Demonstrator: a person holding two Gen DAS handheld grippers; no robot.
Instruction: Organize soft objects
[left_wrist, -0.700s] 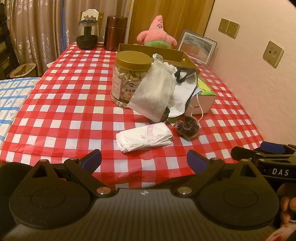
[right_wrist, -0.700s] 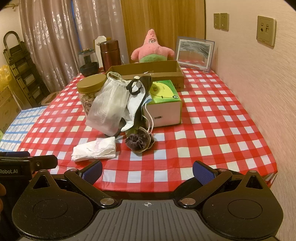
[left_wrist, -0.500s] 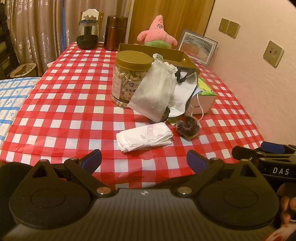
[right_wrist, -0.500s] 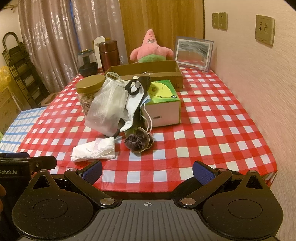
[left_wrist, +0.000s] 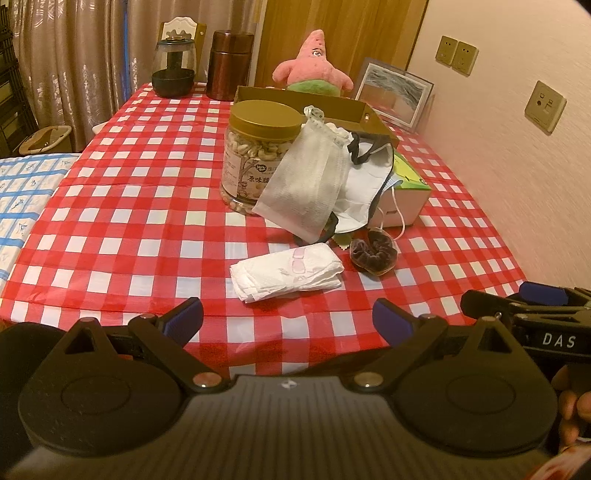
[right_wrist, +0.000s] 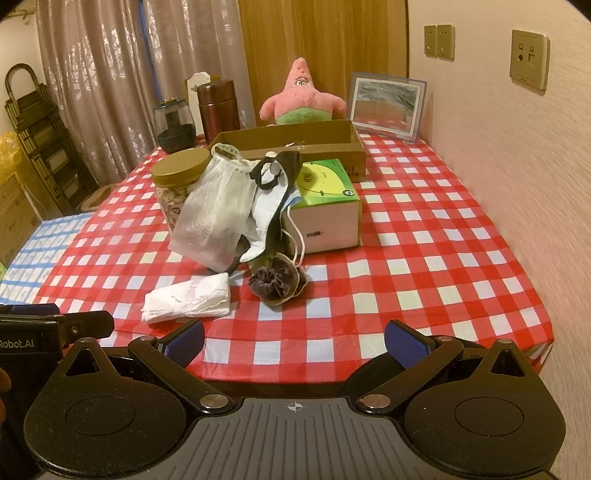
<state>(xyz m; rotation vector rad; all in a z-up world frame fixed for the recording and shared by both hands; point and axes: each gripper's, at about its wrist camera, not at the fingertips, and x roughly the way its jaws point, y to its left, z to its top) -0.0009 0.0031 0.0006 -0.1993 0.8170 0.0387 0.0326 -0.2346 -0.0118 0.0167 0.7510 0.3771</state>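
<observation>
Fingers of left gripper (left_wrist: 288, 317) and right gripper (right_wrist: 294, 341) spread wide, grasping nothing. Folded white cloth (left_wrist: 286, 272) lies just ahead of them; dark scrunchie (right_wrist: 275, 283) beside it.

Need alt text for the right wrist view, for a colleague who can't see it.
The right gripper is open and empty at the near edge of a red-checked table. Ahead lie a folded white pad and a dark scrunchie. Behind them, a mesh bag and masks lean on a jar and a tissue box.
</observation>
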